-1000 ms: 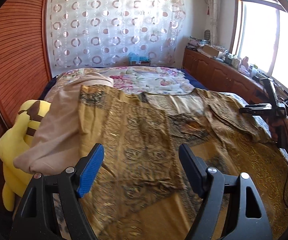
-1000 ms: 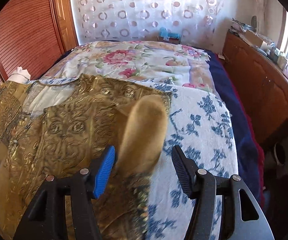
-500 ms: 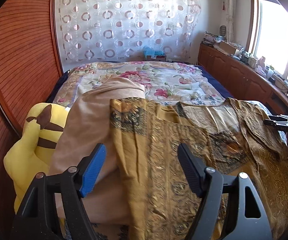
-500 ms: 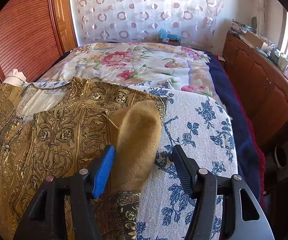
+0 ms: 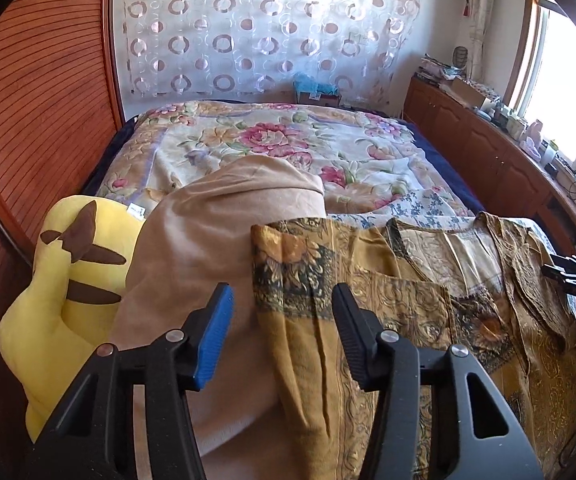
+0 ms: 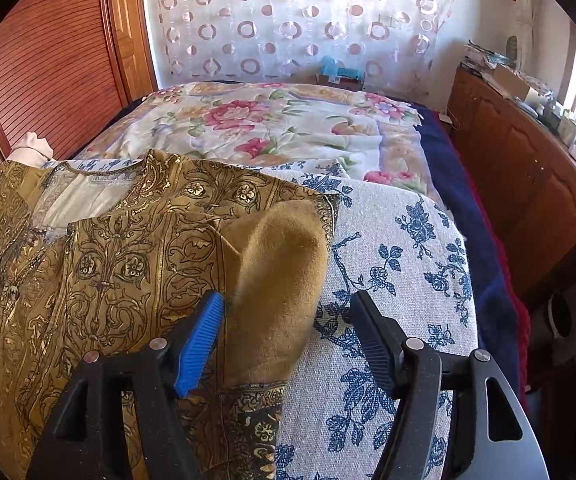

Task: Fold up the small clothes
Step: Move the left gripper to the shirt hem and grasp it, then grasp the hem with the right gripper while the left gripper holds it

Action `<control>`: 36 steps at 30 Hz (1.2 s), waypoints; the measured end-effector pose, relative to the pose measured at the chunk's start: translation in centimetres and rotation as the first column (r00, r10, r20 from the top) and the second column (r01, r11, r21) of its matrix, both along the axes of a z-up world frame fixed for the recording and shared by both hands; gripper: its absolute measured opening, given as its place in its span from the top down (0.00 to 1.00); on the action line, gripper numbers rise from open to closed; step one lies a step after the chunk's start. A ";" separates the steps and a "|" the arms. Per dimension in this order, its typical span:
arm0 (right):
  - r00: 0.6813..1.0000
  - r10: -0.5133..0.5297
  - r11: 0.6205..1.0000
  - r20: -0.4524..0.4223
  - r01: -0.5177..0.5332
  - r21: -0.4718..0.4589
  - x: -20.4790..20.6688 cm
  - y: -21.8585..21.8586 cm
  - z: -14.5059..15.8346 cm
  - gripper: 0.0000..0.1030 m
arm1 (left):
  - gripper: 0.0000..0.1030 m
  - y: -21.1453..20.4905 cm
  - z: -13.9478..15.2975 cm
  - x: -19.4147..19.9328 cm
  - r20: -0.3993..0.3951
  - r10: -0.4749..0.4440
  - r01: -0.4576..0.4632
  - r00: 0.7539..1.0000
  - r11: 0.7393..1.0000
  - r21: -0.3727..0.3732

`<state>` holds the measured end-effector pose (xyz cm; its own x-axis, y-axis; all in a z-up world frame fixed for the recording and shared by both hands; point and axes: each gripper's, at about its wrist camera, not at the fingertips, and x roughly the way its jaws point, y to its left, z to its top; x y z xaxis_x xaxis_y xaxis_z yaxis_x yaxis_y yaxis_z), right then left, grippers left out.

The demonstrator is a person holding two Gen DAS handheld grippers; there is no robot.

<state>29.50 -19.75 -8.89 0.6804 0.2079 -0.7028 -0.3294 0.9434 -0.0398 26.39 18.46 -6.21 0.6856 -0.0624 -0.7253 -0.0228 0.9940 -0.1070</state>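
Gold-and-black patterned garment [image 5: 428, 320] lies spread across near end of bed, neckline twd the far side, pale lining showing at collar. In right wrist view same garment [image 6: 120, 272] covers left half of frame, on top of white cloth w/ blue flower print [image 6: 400, 280].

Left sleeve end [image 5: 300, 304] of garment, dark-banded cuff w/ yellow flower motif, sits between fingers of left gripper [image 5: 282, 332]. Jaws have just been closing; sleeve fabric between them, near the black right-hand finger [image 5: 352, 336], clear gap on side of blue pad [image 5: 214, 340]. Pads not pressing cloth: left gripper parted, holding nothing.

Right sleeve [image 6: 280, 292] folded back on itself, plain mustard underside up in a rounded hump, patterned cuff [image 6: 248, 420] below it. Hump lies between fingers of right gripper [image 6: 288, 340]. Jaws have just been opening; blue pad [image 6: 200, 344] touching or v. close to sleeve edge, can't tell which; black finger [image 6: 372, 344] apart from it over the blue-print cloth. No grip: right gripper parted.

Beside garment on its left in left wrist view: tan/beige cloth [image 5: 216, 240] heaped up, then yellow plush toy [image 5: 68, 280] w/ brown markings against slatted wood wall [image 5: 40, 100]. Right gripper's black frame visible at far right edge of that view, above garment's other side.

Beyond garment: floral bedspread [image 5: 280, 148], pink roses. Sheer curtain w/ ring pattern [image 5: 268, 28] behind bed. Wood cabinet run [image 5: 488, 152] along right, clutter on top, bright window above.
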 end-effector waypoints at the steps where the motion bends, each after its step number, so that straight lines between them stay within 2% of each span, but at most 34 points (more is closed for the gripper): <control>1: 1.000 0.001 1.000 0.000 -0.001 0.001 0.0 0.0 0.0 0.33 | 0.53 0.1 -0.1 0.2 -0.005 -0.002 0.002 1.000 1.000 0.000; 4: 1.000 0.000 1.000 0.000 0.000 -0.001 0.0 -0.1 0.0 0.32 | 0.61 0.2 -0.5 1.1 -0.026 -0.011 0.010 1.000 1.000 -0.016; 8: 1.000 0.000 1.000 0.000 0.000 -0.001 0.0 -0.1 0.0 0.32 | 0.62 0.5 -1.0 2.0 -0.047 0.003 -0.003 0.999 1.000 -0.016; 11: 1.000 0.000 1.000 -0.003 0.000 -0.004 0.0 -0.1 0.0 0.32 | 0.62 0.8 -1.4 2.4 -0.067 -0.013 0.009 0.998 0.998 -0.060; 12: 1.000 0.000 1.000 -0.003 0.000 -0.004 0.0 -0.1 0.0 0.32 | 0.68 0.7 -1.3 2.4 -0.064 -0.030 0.025 0.997 0.997 -0.073; 13: 1.000 0.000 1.000 -0.003 0.000 -0.004 0.0 -0.1 0.0 0.32 | 0.80 0.5 -1.1 2.2 -0.054 -0.039 0.035 0.998 0.997 -0.073; 15: 1.000 0.000 1.000 -0.003 0.000 -0.004 0.0 -0.1 0.0 0.32 | 0.91 0.0 -0.7 1.9 -0.036 -0.062 0.060 0.997 0.996 -0.059; 17: 1.000 -0.001 1.000 -0.005 0.001 -0.008 0.0 -0.1 0.0 0.32 | 0.92 -0.8 -0.1 1.5 -0.014 -0.088 0.087 0.996 0.996 -0.036; 20: 1.000 -0.001 1.000 -0.005 0.001 -0.008 0.0 -0.2 0.0 0.32 | 0.92 -1.6 0.2 1.4 -0.010 -0.081 0.082 0.997 0.996 0.020; 29: 1.000 -0.001 1.000 -0.005 0.001 -0.009 0.0 -0.1 0.0 0.32 | 0.88 -1.4 -1.0 2.1 -0.061 -0.068 0.071 0.996 0.996 0.049; 33: 1.000 -0.001 1.000 -0.005 0.001 -0.009 0.0 -0.1 0.0 0.32 | 0.93 -2.0 -0.4 1.5 -0.026 -0.108 0.109 0.994 0.993 0.032; 36: 1.000 -0.001 1.000 -0.005 0.001 -0.009 0.0 -0.1 0.0 0.31 | 0.94 -3.0 1.0 0.5 0.030 -0.115 0.113 0.993 0.992 0.057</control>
<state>29.52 -19.89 -8.89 0.6771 0.2009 -0.7079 -0.3285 0.9434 -0.0465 26.86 15.51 -5.17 0.7003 -0.1025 -0.7064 0.0938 0.9943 -0.0512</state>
